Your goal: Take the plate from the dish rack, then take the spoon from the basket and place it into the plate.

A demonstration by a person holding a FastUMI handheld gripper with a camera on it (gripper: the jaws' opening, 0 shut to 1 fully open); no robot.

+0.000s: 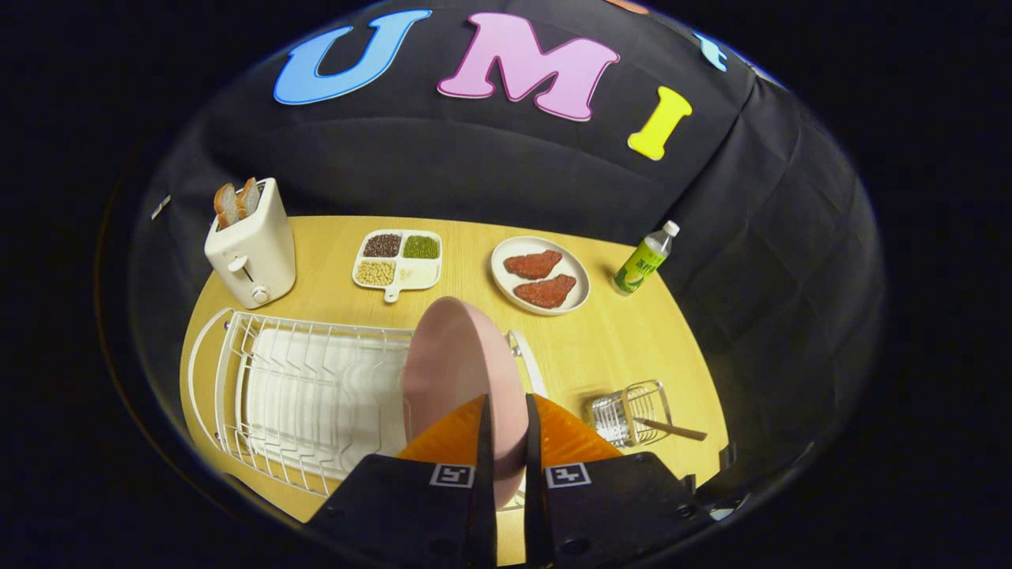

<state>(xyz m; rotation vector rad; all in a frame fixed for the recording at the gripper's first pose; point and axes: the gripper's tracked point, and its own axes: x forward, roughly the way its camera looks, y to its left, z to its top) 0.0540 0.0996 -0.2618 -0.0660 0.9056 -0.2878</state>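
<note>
A pink plate (455, 371) stands on edge between my two fingers, and my gripper (504, 423) is shut on its rim. The plate is held upright over the right end of the white wire dish rack (300, 387); I cannot tell whether it still touches the rack. To the right of the fingers a small wire basket (628, 411) stands on the wooden table, with a wooden spoon (672, 429) leaning out of it, its handle pointing right.
Beyond the rack stand a white toaster (251, 253) with bread slices, a divided tray of beans (398, 259), a plate with two red patties (540, 275) and a green bottle (644, 261). Bare wooden table (617, 340) lies between the patties plate and the basket.
</note>
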